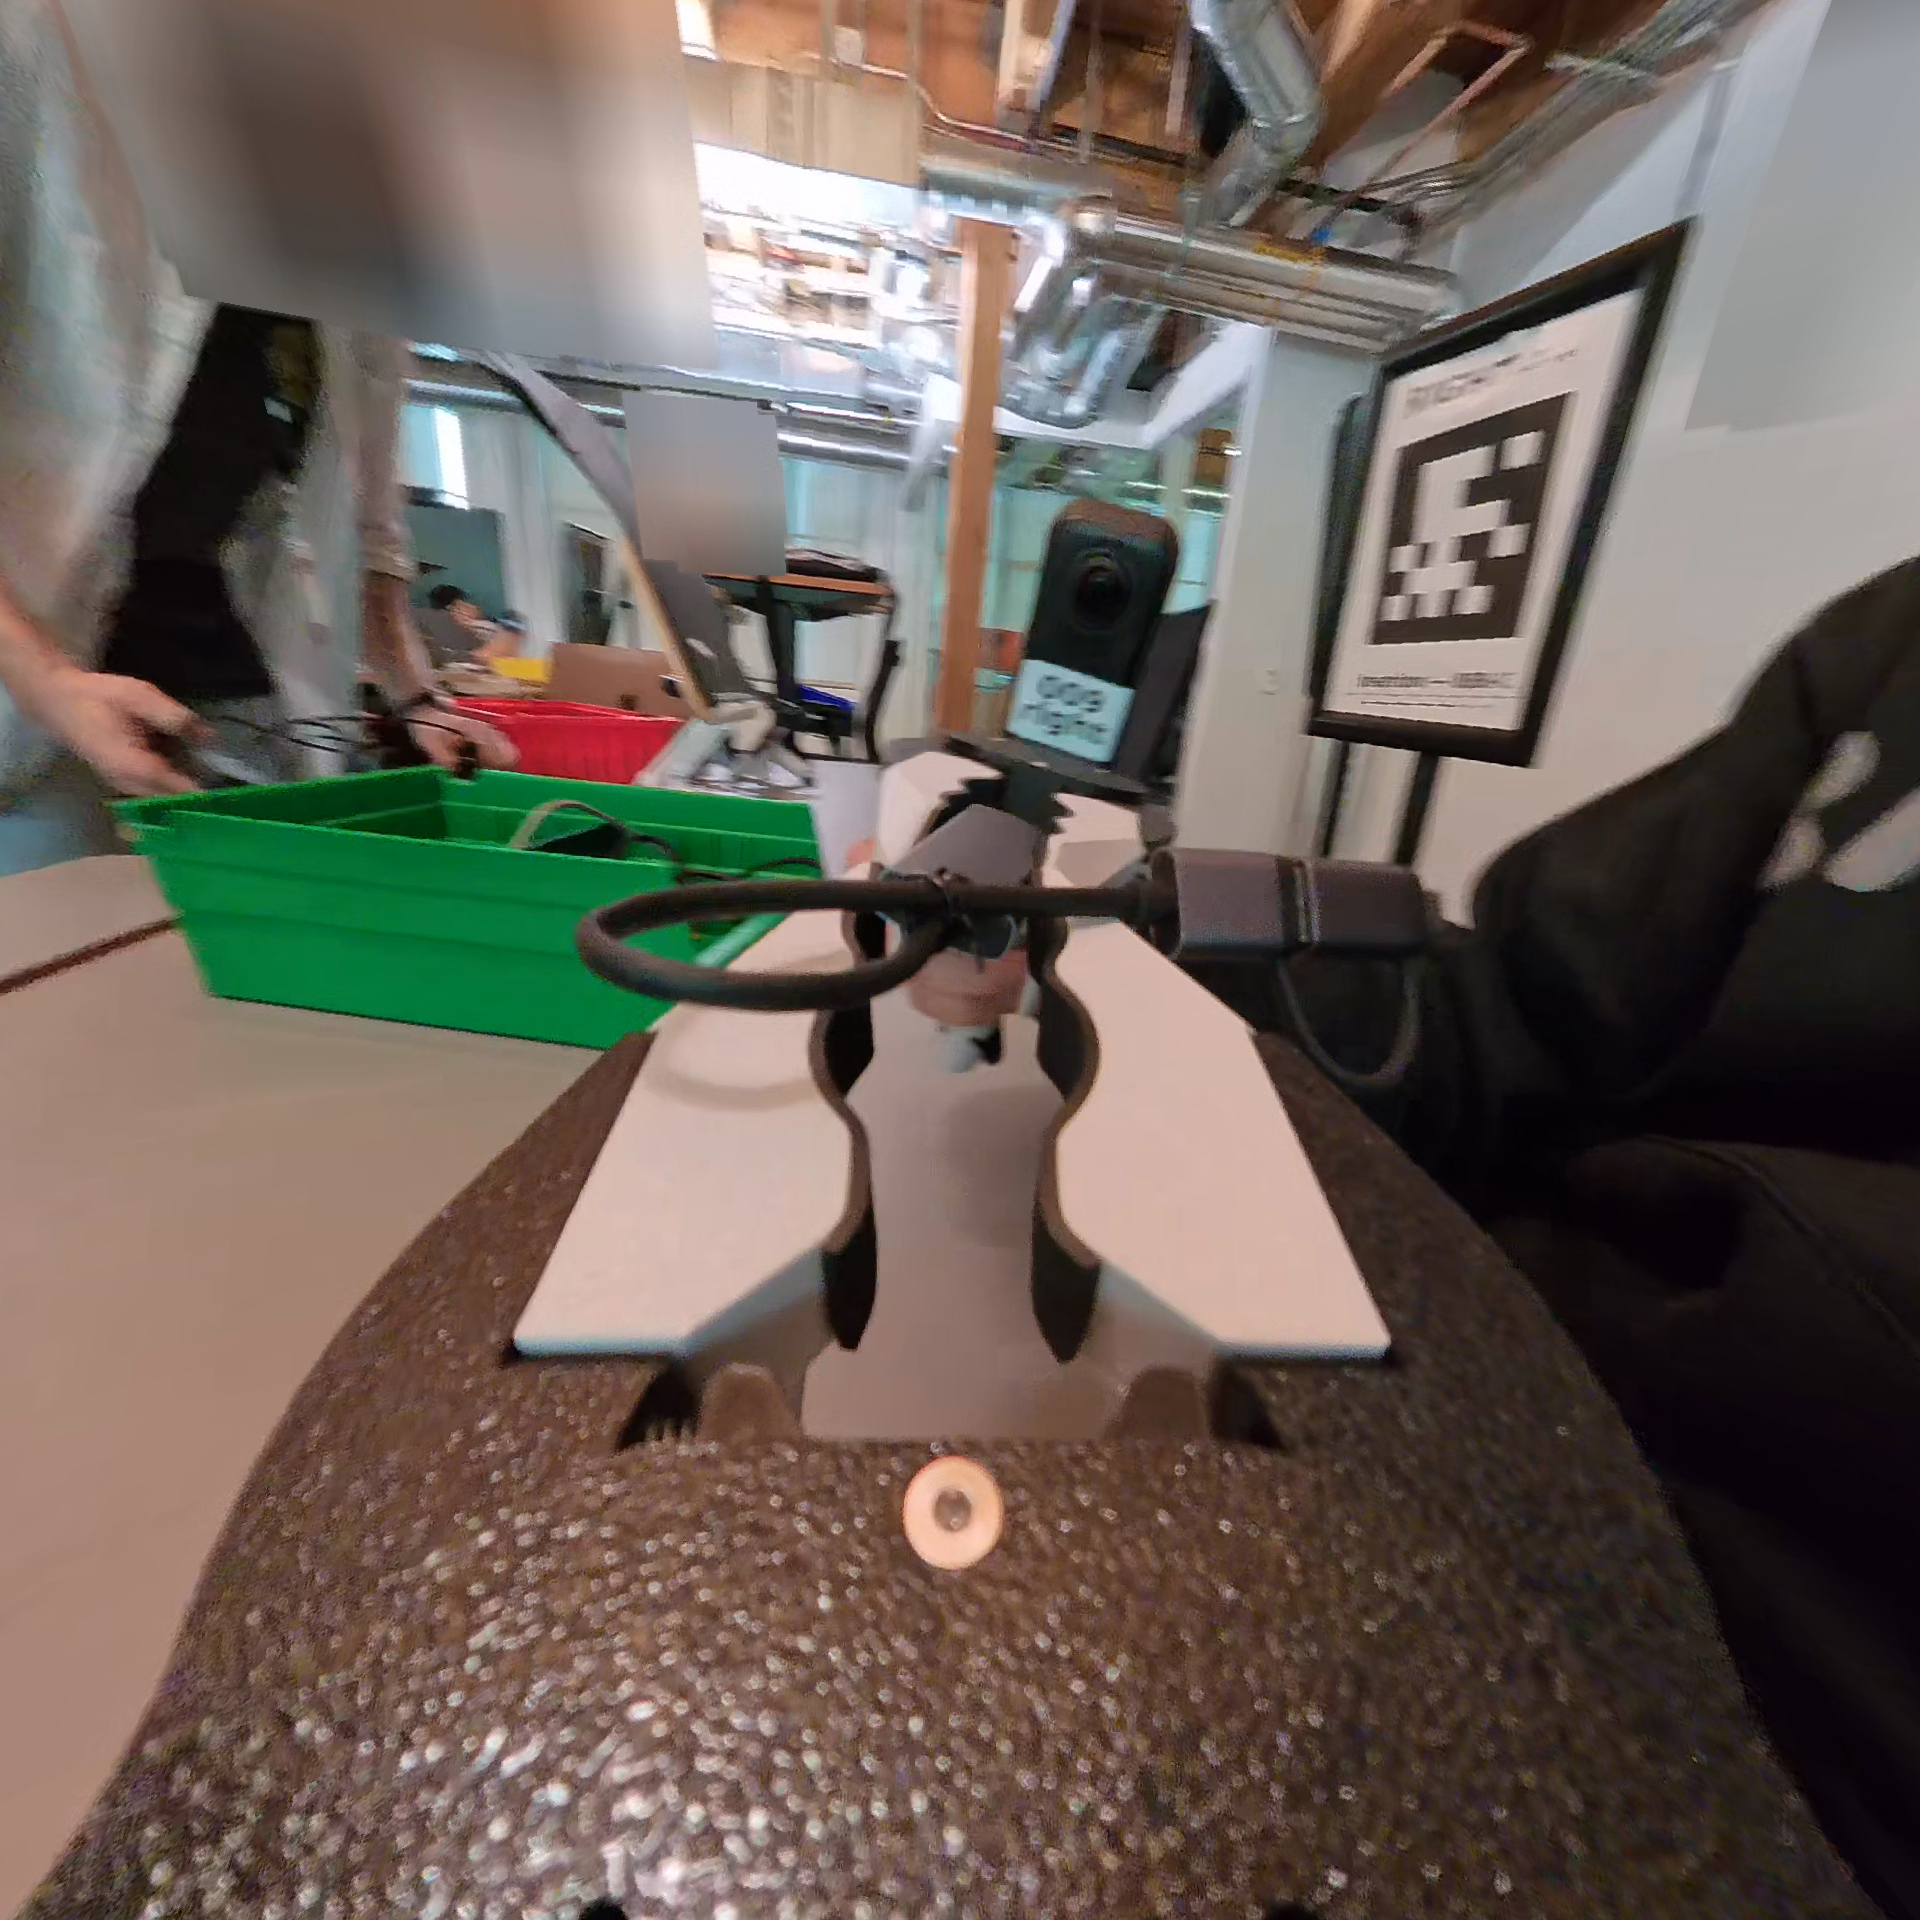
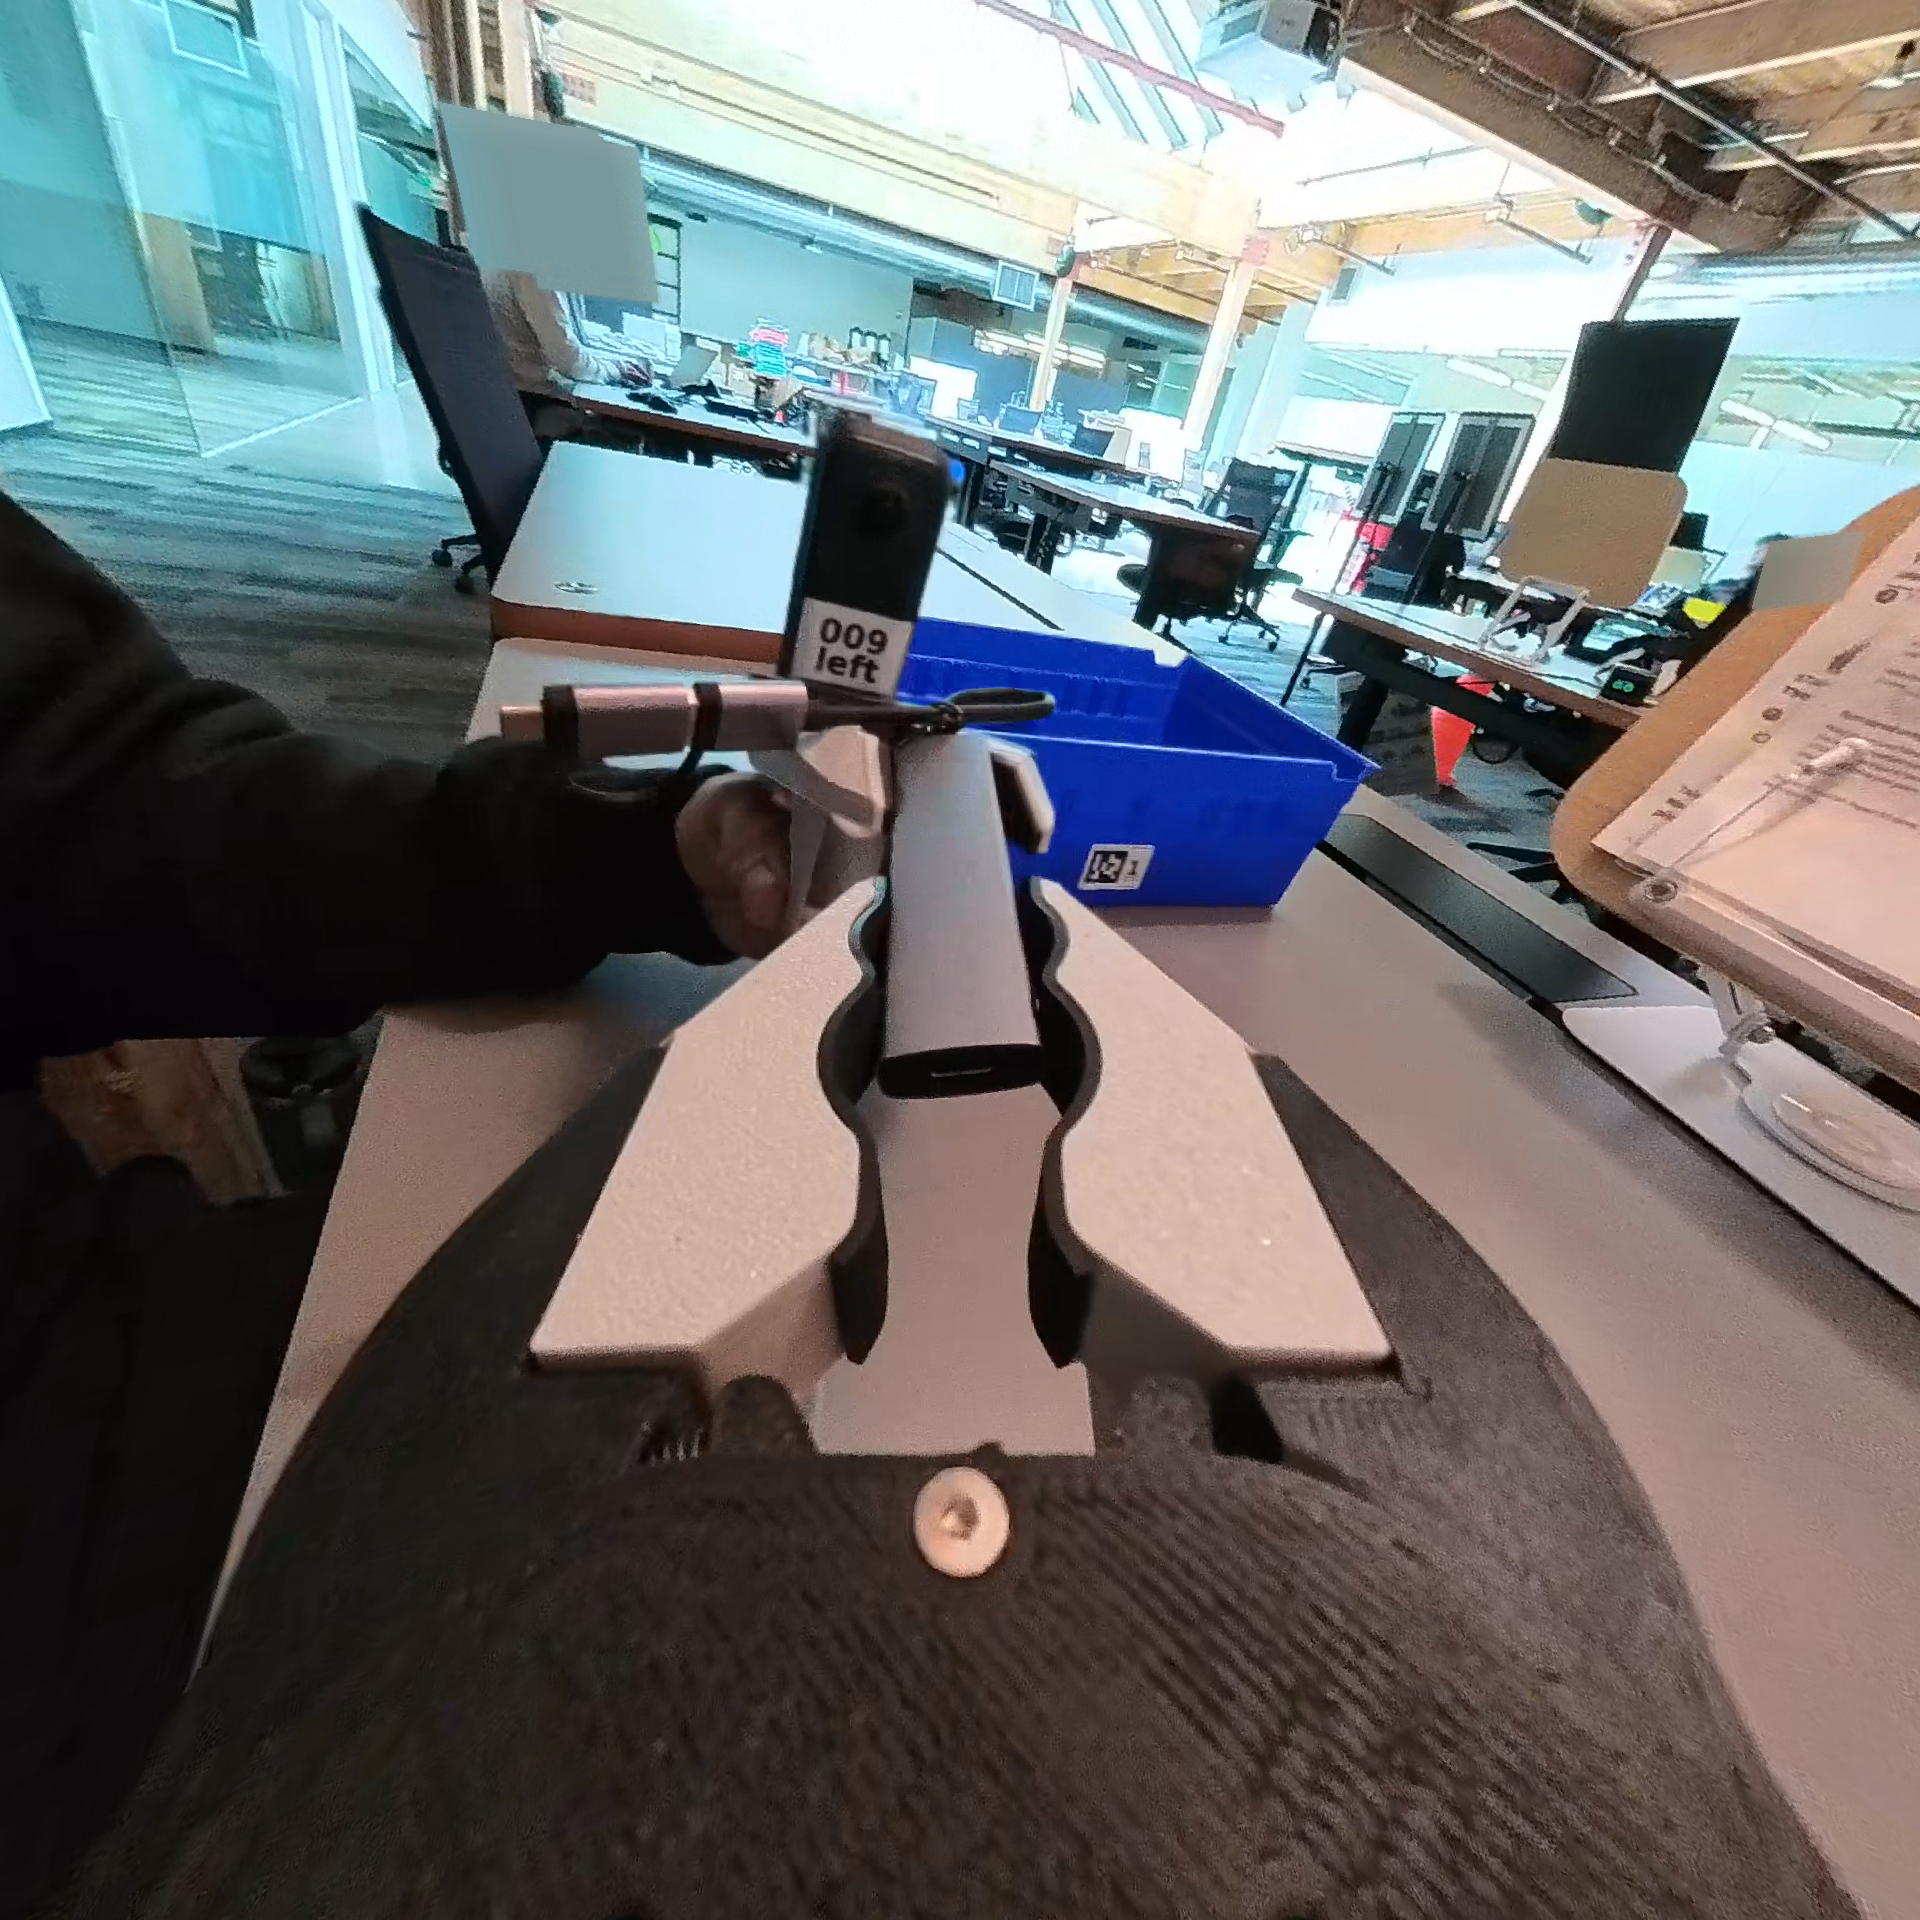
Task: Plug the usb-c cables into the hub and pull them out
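My right gripper (image 2: 956, 912) is shut on a slim grey hub (image 2: 951, 956), held lengthwise above the table. An empty port (image 2: 956, 1075) faces the camera. A black cable (image 2: 997, 704) leaves the hub's far end, loops, and ends in a grey plug piece (image 2: 655, 712) hanging free to the left. In the left wrist view my left gripper (image 1: 954, 935) is open. The cable loop (image 1: 727, 900) crosses just past its tips, and the plug piece (image 1: 1288, 909) sticks out to the right. The hub's end (image 1: 977, 852) sits right beyond the tips.
A green bin (image 1: 416, 914) holding cables stands on the table (image 1: 208, 1143) at the left, with a red bin (image 1: 582, 732) behind it. A person's hand (image 1: 104, 727) reaches near it. A blue bin (image 2: 1143, 790) and a paper stand (image 2: 1787, 810) are on the right. My left and right fingertips are right by each other.
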